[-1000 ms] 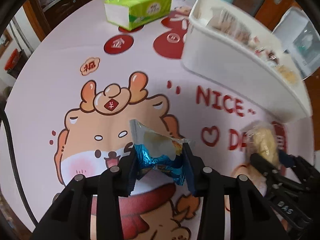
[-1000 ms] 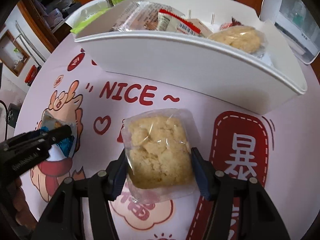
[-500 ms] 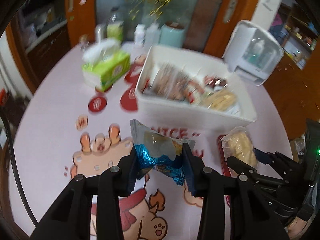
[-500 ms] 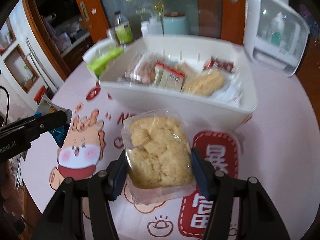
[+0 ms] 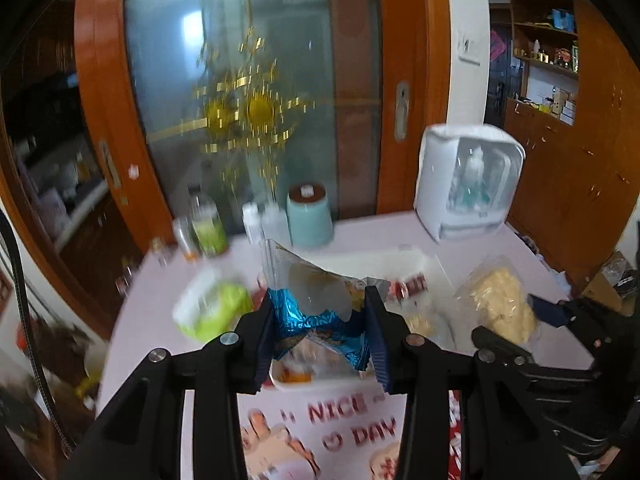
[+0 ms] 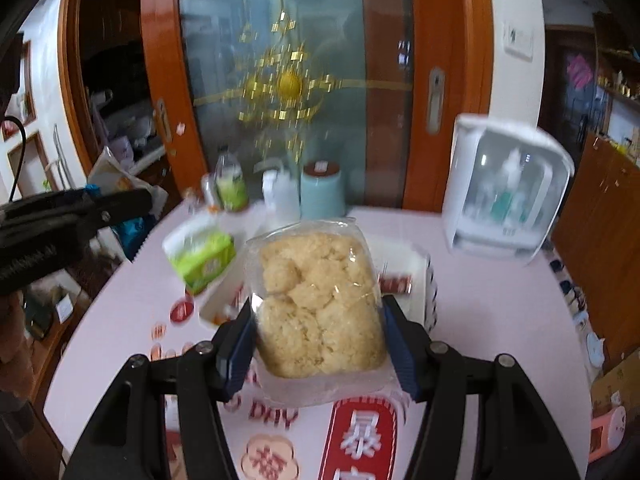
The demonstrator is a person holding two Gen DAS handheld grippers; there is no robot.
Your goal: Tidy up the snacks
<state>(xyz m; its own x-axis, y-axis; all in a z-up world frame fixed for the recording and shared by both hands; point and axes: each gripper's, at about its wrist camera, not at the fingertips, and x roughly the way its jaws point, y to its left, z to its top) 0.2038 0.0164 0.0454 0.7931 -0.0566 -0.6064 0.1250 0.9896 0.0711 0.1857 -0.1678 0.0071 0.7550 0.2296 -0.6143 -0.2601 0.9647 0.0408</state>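
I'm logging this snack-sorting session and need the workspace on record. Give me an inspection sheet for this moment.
Surface: round table under a pale pink cloth with red cartoon prints.
Job's things: blue foil snack and clear-wrapped crumbly pastry, both held above the table; white bin behind, snacks inside, blurred.
Clutter: green tissue box, bottles, teal container, white cabinet.
Grippers: left gripper shut on the blue foil snack; right gripper shut on the pastry.
Cables: black cable at the left edge.
Surroundings: glass door with gold ornament, wooden cupboards.
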